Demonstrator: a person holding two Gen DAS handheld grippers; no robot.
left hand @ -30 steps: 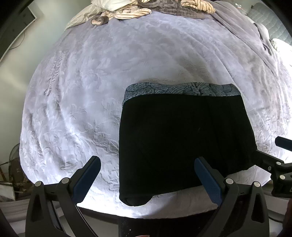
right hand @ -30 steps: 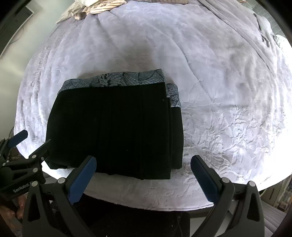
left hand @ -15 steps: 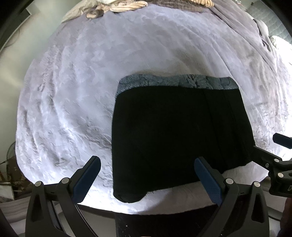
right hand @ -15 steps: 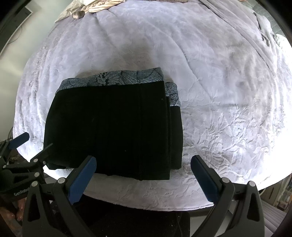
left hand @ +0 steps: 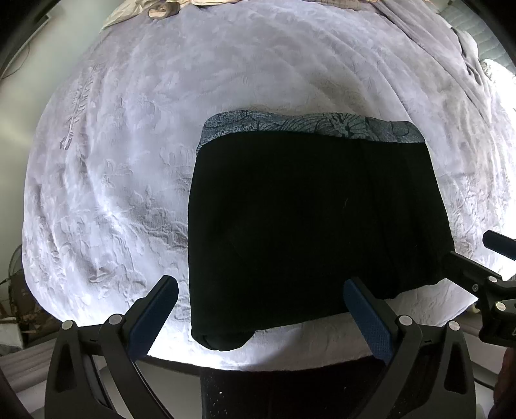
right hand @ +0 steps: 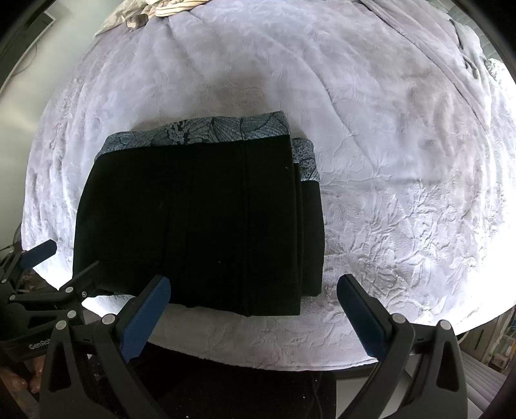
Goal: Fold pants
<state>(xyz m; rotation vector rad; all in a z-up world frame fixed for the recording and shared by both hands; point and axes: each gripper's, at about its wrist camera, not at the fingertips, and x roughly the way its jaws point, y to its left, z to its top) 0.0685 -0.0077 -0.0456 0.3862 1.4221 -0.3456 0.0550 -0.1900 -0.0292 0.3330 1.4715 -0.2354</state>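
Left wrist view: my left gripper (left hand: 260,314) has its jaws spread wide apart, holding nothing, and hangs above the near edge of the bed (left hand: 129,167). The black pants (left hand: 306,225) lie folded into a squat rectangle on the pale embossed bedspread, close to that near edge. A blue-grey patterned band (left hand: 309,129) runs along the far side of the stack. The near left corner of the pants bulges in a rounded fold between my two blue pads (left hand: 151,314), though I cannot tell whether either pad touches the cloth. At the right of this view my right gripper (left hand: 480,261) shows from the side, its tips near the pants' right near corner.

From the right wrist view, my right gripper (right hand: 253,316) also has its jaws wide apart and empty. The pants (right hand: 193,225) sit left of centre here, with the patterned band (right hand: 200,132) on the far edge and a lower layer sticking out a little at the right side, showing a second strip of the same pattern. My left gripper (right hand: 61,267) appears at the lower left, just beside the pants' left near corner. Crumpled striped cloth (right hand: 167,8) lies at the far end of the bed, well apart from the pants.
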